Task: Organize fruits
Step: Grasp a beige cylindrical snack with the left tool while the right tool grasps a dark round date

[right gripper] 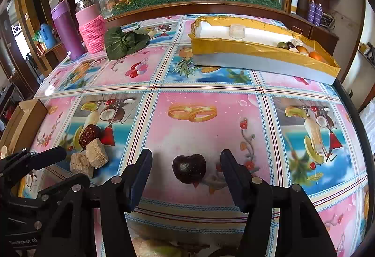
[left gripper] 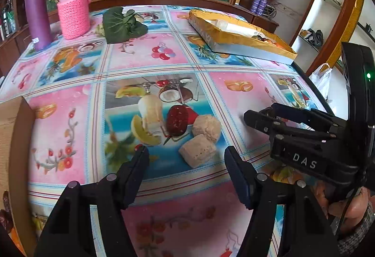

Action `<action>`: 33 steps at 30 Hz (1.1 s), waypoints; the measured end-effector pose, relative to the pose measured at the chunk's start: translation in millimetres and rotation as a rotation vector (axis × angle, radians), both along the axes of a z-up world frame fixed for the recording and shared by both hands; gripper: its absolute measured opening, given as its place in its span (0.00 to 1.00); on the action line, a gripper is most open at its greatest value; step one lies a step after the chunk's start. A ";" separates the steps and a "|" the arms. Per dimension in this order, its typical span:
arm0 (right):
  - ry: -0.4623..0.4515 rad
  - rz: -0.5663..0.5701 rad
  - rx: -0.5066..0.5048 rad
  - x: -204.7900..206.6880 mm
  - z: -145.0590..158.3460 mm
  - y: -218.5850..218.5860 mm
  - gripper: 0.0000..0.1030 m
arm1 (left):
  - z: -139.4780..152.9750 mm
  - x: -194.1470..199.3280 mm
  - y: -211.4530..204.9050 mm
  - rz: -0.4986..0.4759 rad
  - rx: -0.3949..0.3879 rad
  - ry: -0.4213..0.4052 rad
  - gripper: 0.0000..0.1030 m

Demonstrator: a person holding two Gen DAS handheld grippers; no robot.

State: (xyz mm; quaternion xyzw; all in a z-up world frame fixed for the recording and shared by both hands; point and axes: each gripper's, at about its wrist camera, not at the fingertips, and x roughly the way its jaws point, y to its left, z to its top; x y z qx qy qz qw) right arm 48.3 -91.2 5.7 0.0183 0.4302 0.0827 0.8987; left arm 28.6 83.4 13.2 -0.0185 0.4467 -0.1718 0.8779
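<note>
Dark maroon and glossy, a small round plum-like fruit point(right gripper: 189, 169) lies on the table between the two black fingers of my right gripper point(right gripper: 186, 177), a little ahead of their tips. Both pads stand clear of it with tablecloth showing on either side, so this gripper is open and holds nothing.

My left gripper point(left gripper: 186, 164) is open too, with only the glossy pink-and-blue fruit-print tablecloth point(left gripper: 77, 121) between its fingers. Just ahead of its tips sit two pale beige, rough-textured blocks point(left gripper: 199, 151), one nearer and one behind it, touching. Beside the farther block, to its left, lies a dark red wrinkled date-like fruit point(left gripper: 177, 120). In the left view my right gripper's black body reaches in from the right, with a hand point(left gripper: 344, 205) and a grey knitted sleeve under it.

Far ahead and to the right of both grippers lies a long shallow box with gold lining and a grey outer wall point(right gripper: 257, 65). At its right end I see several small fruits point(right gripper: 302, 48), dark, brown and orange, bunched together. Far ahead to the left stand a tall purple tumbler point(right gripper: 66, 29) and a pink flask in a pink knitted sleeve point(right gripper: 91, 27), with a bundle of dark green leaves point(right gripper: 124, 42) just right of them. A brown cardboard box point(right gripper: 25, 116) sits at the left edge.
</note>
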 end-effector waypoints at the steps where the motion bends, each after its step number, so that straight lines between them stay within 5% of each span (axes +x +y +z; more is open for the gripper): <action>1: 0.000 0.003 -0.004 -0.7 0.0 0.6 0.61 | -0.3 0.5 -0.4 -0.005 -0.008 -0.003 0.63; 13: 0.006 0.014 -0.090 -12.2 -1.4 8.1 0.59 | -2.3 2.4 -7.8 -0.006 -0.024 -0.040 0.63; 17: -0.001 0.016 -0.094 -14.6 -0.5 10.6 0.45 | -2.7 3.3 -7.5 -0.018 -0.038 -0.034 0.31; 24: -0.023 0.006 -0.117 -17.5 -0.2 13.4 0.25 | -2.5 1.7 -6.9 -0.026 -0.053 -0.034 0.31; 33: -0.039 -0.012 -0.033 -16.4 2.3 4.0 0.24 | -2.6 2.7 1.2 -0.012 -0.104 -0.025 0.31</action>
